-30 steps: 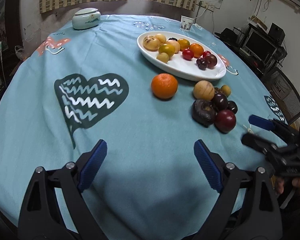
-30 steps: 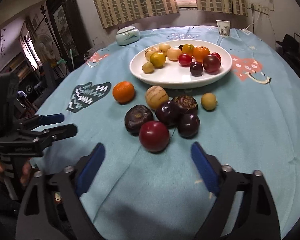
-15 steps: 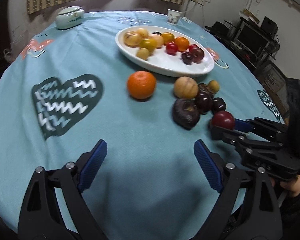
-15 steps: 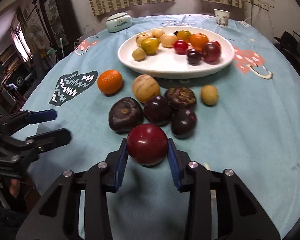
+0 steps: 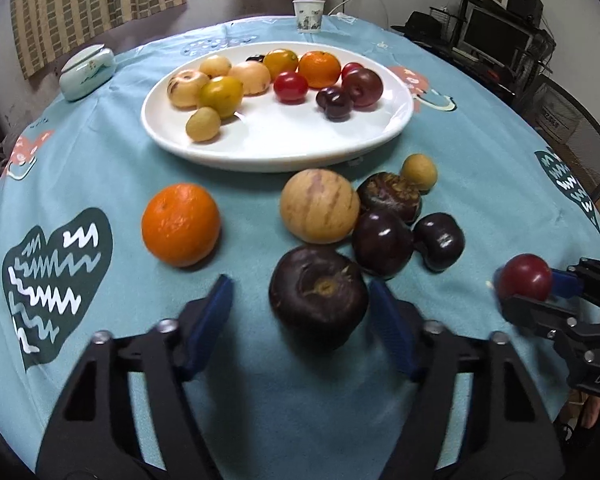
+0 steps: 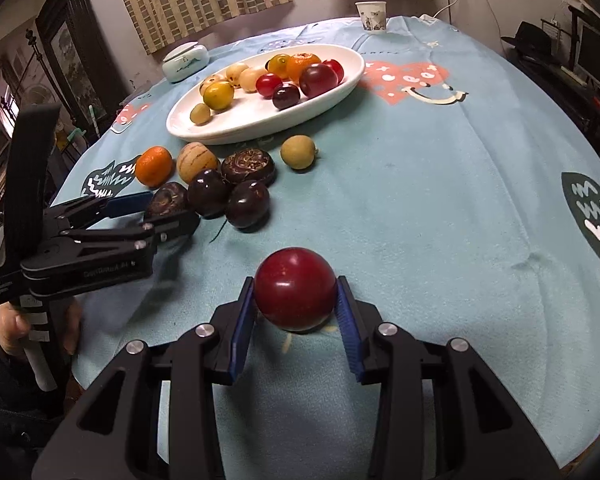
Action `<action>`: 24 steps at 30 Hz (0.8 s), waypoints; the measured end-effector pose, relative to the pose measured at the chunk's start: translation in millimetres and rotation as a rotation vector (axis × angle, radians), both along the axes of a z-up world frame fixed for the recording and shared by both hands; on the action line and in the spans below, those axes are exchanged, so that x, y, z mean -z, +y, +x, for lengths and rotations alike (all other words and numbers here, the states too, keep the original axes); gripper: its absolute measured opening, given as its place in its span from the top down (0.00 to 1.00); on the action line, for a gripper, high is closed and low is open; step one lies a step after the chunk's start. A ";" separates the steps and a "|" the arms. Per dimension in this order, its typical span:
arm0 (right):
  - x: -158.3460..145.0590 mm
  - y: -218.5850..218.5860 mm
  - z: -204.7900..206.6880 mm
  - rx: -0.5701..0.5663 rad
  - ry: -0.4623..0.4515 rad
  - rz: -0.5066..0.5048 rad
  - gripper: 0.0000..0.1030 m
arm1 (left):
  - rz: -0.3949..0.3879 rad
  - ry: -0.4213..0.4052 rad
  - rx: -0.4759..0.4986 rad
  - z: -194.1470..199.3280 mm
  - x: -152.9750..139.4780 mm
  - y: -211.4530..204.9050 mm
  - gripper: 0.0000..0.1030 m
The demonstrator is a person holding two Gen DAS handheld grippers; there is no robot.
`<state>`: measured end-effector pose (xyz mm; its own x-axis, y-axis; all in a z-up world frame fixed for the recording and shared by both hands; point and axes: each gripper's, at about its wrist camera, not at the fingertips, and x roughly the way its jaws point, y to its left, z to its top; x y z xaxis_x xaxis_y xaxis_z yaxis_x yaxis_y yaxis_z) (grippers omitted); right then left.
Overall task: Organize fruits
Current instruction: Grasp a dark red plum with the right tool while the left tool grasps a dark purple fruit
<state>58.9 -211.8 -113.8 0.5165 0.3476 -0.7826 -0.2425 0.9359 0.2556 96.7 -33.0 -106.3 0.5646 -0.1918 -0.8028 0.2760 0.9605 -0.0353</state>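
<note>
- Since half a second ago, the right gripper (image 6: 295, 308) is carrying the red plum (image 6: 295, 288) away from the fruit pile, and the left gripper (image 5: 300, 312) is now straddling the dark wrinkled fruit (image 5: 318, 298) it was well short of before.
- Right gripper is clamping the red plum between its two blue pads, with the plum sitting over bare tablecloth (image 6: 440, 200) well apart from the pile.
- Left gripper is standing with its jaws apart; the right pad is just beside the dark wrinkled fruit, while the left pad is leaving a clear gap.
- Just beyond that fruit, two dark plums (image 5: 382, 242), a brown rough-skinned fruit (image 5: 390, 196) and a striped tan fruit (image 5: 319, 206) are huddling together, touching.
- A small tan fruit (image 5: 419, 172) is lying behind the cluster, beside the rough-skinned one.
- An orange (image 5: 180, 224) is sitting alone to the left, apart from the cluster.
- Farther back, the white oval plate (image 5: 276, 148) is holding yellow, orange, red and dark fruits.
- A paper cup (image 5: 309, 15) and a pale lidded dish (image 5: 86, 68) are standing near the table's far edge.
</note>
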 end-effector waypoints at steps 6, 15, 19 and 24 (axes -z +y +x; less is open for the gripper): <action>-2.4 6.7 1.1 -0.007 -0.011 0.004 0.60 | -0.063 0.021 -0.004 -11.1 -7.7 8.4 0.55; -1.4 19.3 4.6 -0.014 -0.009 -0.053 0.60 | -0.111 -0.012 -0.020 -39.2 -30.1 28.3 0.55; -1.0 20.1 5.4 -0.009 -0.029 -0.048 0.62 | -0.124 -0.028 -0.020 -48.5 -35.4 31.9 0.55; -13.6 22.6 -6.5 -0.024 -0.070 -0.016 0.62 | -0.133 -0.049 -0.032 -59.3 -43.5 39.4 0.55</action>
<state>52.5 -189.2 -100.2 0.5618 0.3483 -0.7504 -0.2816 0.9334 0.2224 37.4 6.4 -62.8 0.6098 -0.2759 -0.7430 0.2500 0.9566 -0.1500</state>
